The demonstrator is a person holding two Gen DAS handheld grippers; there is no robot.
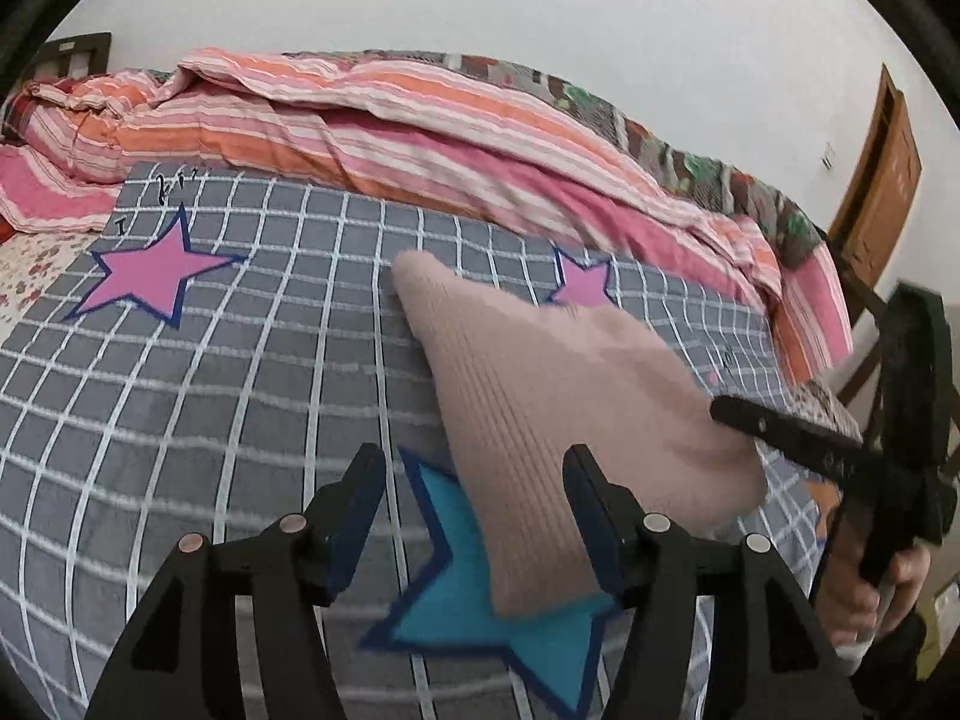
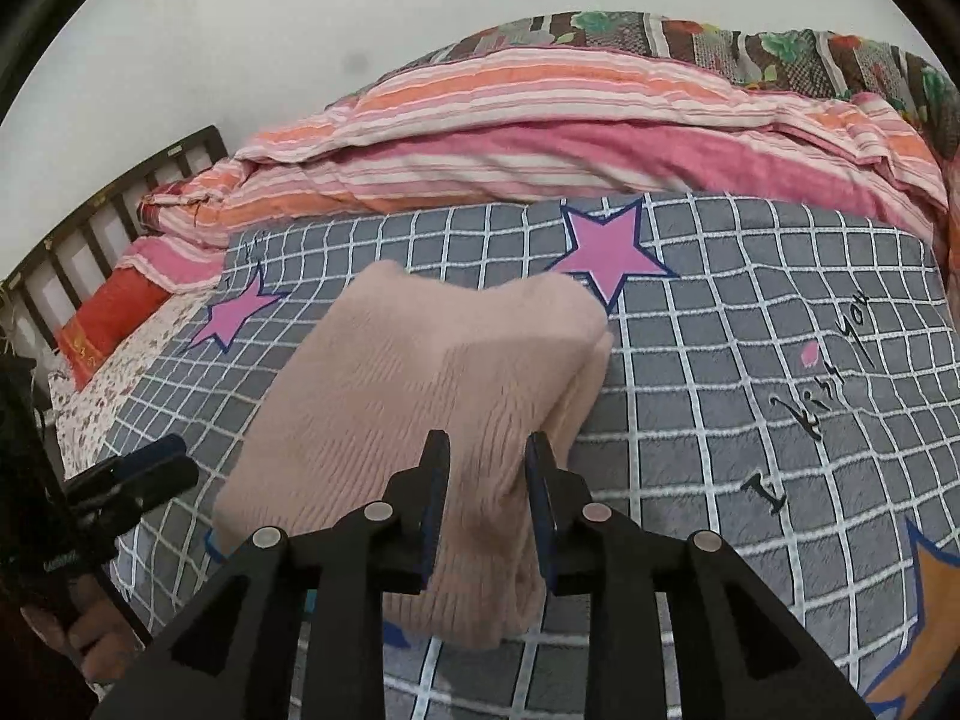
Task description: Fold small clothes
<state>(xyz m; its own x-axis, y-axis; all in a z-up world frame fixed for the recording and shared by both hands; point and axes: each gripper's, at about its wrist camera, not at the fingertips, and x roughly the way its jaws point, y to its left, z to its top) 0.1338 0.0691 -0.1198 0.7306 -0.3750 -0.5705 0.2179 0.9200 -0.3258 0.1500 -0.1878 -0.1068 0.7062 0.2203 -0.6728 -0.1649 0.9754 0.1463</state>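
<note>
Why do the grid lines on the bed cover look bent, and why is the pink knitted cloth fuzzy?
Left wrist view: fisheye bowing curves the grid cover; dark corners ring the picture; the pink knitted cloth has smeared edges, likely motion blur. Right wrist view: same bowing; the cloth is soft, while the cover's lettering stays readable. Lighting is flat, without glare.

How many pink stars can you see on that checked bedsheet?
2. One pink star just beyond the folded beige garment, another pink star to its left near the striped quilt. The garment may hide more.
</note>
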